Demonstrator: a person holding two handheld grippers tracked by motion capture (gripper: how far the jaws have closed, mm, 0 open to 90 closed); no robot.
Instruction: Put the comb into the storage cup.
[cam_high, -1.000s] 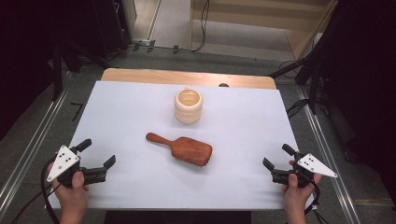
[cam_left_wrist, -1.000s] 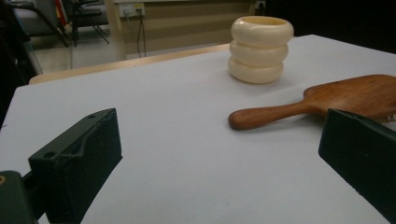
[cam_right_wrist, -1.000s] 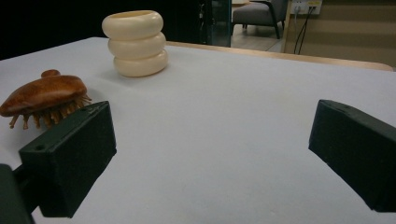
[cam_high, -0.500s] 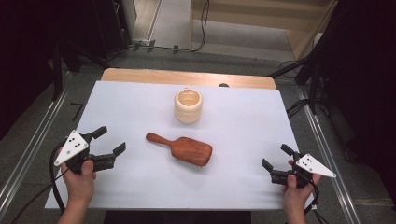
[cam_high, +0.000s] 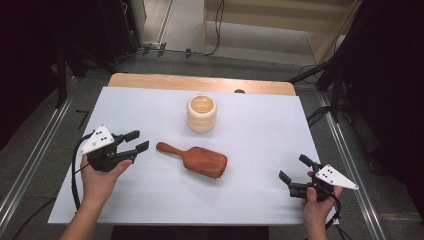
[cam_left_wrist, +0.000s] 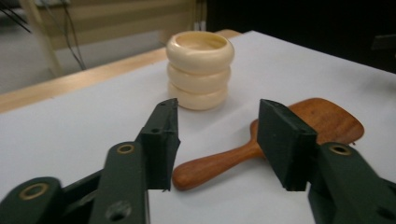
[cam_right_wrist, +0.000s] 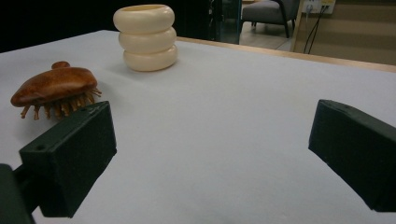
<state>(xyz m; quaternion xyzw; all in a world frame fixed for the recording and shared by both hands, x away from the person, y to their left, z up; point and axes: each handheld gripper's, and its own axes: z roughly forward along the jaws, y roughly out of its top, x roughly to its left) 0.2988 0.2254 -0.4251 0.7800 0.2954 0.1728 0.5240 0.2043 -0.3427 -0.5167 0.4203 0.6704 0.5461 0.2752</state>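
- Dark curtains close off both sides of the room, and a pale wooden shelf unit stands at the back, with cables trailing down to the grey floor.
- Metal rails run along the floor on either side of the worktop.
- White sheeting covers the worktop; a strip of bare wood shows along its far edge.
- Near the middle lies a brown wooden hairbrush, bristles down, with its handle pointing toward the person's left.
- Beyond the brush, well apart from it, a cream ribbed cup stands upright with its mouth open to the ceiling.
- At the left, the left tool is held above the sheet, just beside the tip of the brush handle and pointed at it.
- Its jaws have just been closing and now stand partly apart; in the left gripper view the left tool frames the handle end, which lies past the pads and untouched by them.
- Close to the near right corner of the worktop, the right tool sits low in the hand, jaws wide apart with nothing between them, well clear of the brush.
- In the right gripper view a grey chair stands in the background behind the cup.
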